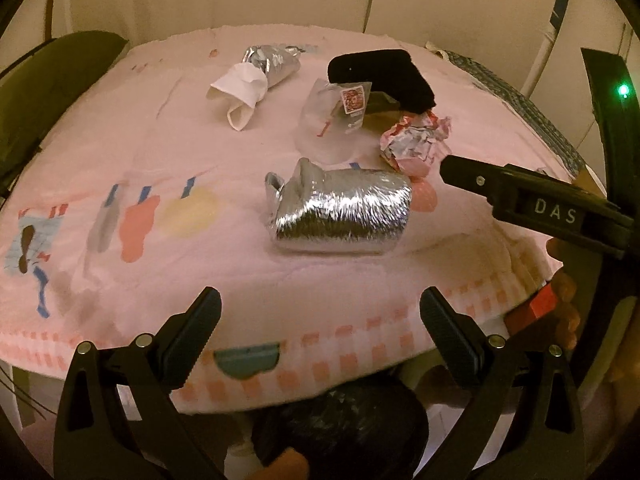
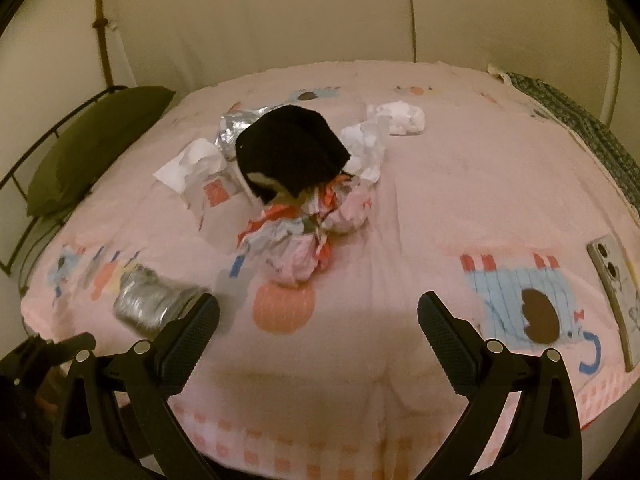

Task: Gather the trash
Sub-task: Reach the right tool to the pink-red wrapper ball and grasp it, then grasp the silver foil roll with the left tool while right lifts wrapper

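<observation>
A crumpled silver foil bag (image 1: 344, 208) lies on the pink bedsheet (image 1: 160, 152), just ahead of my left gripper (image 1: 320, 300), which is open and empty. Behind the bag are a clear plastic bag with a red label (image 1: 332, 120) and a balled red-and-white wrapper (image 1: 416, 140). Further back is a white paper (image 1: 244, 88) against more foil (image 1: 276, 62). My right gripper (image 2: 318, 300) is open and empty, with the red-and-white wrapper (image 2: 304, 240) straight ahead of it. The silver foil bag (image 2: 148, 304) sits off its left finger. White crumpled paper (image 2: 400, 118) lies further back.
A black knitted cloth (image 2: 292, 152) rests on the trash pile. A phone (image 2: 612, 280) lies at the bed's right edge, and a green pillow (image 2: 88, 148) is at the left. A black bag (image 1: 340, 428) sits below the bed's near edge. The wall stands behind the bed.
</observation>
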The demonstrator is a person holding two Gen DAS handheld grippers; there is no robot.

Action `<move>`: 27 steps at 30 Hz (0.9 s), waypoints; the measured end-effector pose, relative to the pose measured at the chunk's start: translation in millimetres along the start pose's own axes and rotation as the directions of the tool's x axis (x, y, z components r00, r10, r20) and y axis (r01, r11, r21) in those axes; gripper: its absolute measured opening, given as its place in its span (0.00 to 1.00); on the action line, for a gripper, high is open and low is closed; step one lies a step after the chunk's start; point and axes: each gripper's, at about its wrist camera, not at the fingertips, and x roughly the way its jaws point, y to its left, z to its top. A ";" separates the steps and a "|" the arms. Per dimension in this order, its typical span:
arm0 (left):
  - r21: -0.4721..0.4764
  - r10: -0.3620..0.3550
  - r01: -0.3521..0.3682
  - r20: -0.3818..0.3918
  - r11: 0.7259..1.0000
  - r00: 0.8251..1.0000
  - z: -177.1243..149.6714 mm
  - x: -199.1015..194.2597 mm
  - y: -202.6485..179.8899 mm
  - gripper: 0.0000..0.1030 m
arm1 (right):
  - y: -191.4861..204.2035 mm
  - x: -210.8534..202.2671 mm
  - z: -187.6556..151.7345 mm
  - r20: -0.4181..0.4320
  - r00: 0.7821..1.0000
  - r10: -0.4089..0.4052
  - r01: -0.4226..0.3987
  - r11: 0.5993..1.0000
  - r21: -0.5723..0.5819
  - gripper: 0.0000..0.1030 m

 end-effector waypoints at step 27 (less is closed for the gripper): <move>-0.139 -0.046 0.050 0.035 0.989 0.998 24.5 26.8 7.9 0.94 | 1.7 24.8 17.7 -0.028 0.995 0.095 -0.094 0.995 0.010 0.52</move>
